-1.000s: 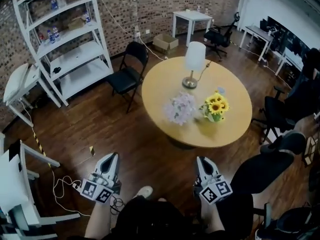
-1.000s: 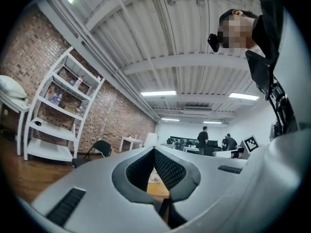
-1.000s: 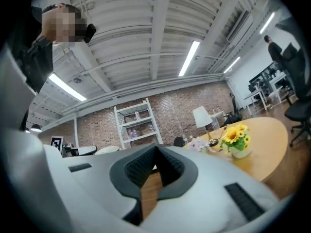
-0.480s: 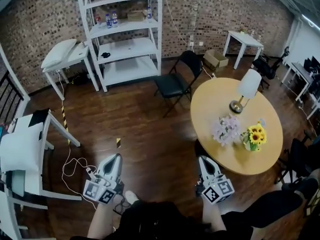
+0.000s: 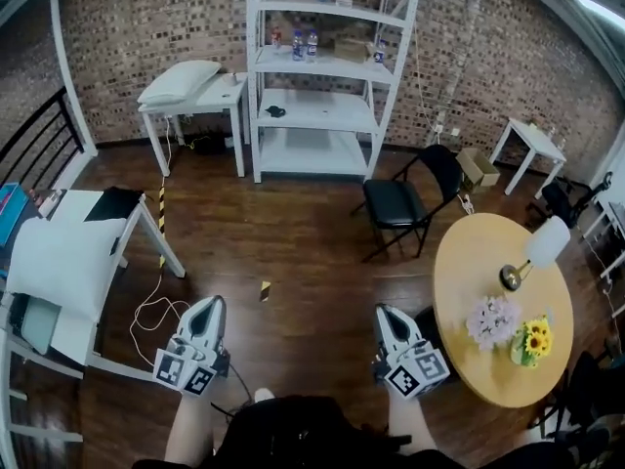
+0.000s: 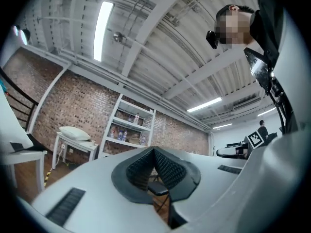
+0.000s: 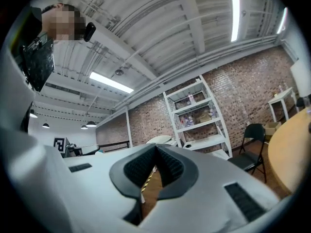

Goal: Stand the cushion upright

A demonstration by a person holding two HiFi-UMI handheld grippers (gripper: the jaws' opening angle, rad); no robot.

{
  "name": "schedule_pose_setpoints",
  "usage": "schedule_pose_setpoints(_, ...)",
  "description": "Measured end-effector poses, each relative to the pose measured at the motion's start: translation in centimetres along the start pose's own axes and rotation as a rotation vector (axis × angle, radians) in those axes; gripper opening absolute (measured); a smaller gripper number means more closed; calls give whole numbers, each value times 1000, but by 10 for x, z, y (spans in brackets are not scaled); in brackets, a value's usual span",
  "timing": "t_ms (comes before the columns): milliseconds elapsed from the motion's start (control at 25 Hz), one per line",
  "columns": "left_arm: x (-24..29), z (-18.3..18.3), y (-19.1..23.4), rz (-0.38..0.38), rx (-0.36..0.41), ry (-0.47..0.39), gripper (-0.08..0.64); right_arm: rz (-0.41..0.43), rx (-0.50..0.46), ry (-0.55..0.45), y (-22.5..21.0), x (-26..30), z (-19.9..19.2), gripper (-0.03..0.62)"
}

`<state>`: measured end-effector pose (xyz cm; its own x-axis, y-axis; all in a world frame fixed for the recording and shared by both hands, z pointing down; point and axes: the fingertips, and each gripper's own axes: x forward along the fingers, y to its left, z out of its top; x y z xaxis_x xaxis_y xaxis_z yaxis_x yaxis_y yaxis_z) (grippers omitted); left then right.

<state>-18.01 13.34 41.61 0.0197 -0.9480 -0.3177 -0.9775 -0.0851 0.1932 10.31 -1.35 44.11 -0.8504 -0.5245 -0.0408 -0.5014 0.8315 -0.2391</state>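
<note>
1. A small white bench (image 5: pixel 223 93) stands against the brick wall. A white cushion (image 5: pixel 181 80) lies flat over its left end.
2. Just right of it is a white shelf unit (image 5: pixel 322 111). An upper shelf holds bottles (image 5: pixel 302 42) and a brown box (image 5: pixel 350 49), and a small dark thing (image 5: pixel 276 111) lies near the middle shelf's left edge.
3. A round wooden bench (image 5: pixel 467 262) carries a lamp (image 5: pixel 548 241) at its far edge, with pale flowers (image 5: pixel 493 320) and sunflowers (image 5: pixel 535 338) side by side nearer its front.
4. On the dark wooden floor (image 5: pixel 293 242) are a black folding chair (image 5: pixel 395 205), a cardboard box (image 5: pixel 478 166) by the wall, a white cable (image 5: pixel 156 306) and a yellow-black tape strip (image 5: pixel 162 213).
5. A white bench at the left (image 5: pixel 59 262) has a flat black thing (image 5: pixel 114 203) at its far corner.
</note>
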Motion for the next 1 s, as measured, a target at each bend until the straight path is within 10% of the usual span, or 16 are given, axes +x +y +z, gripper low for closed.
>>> schedule_pose_setpoints(640, -176, 75, 197, 595, 169, -81, -9, 555, 37, 182, 179, 272, -87, 5)
schedule_pose_setpoints(1000, -153, 83, 261, 823, 225, -137, -9, 792, 55, 232, 207, 421, -105, 4)
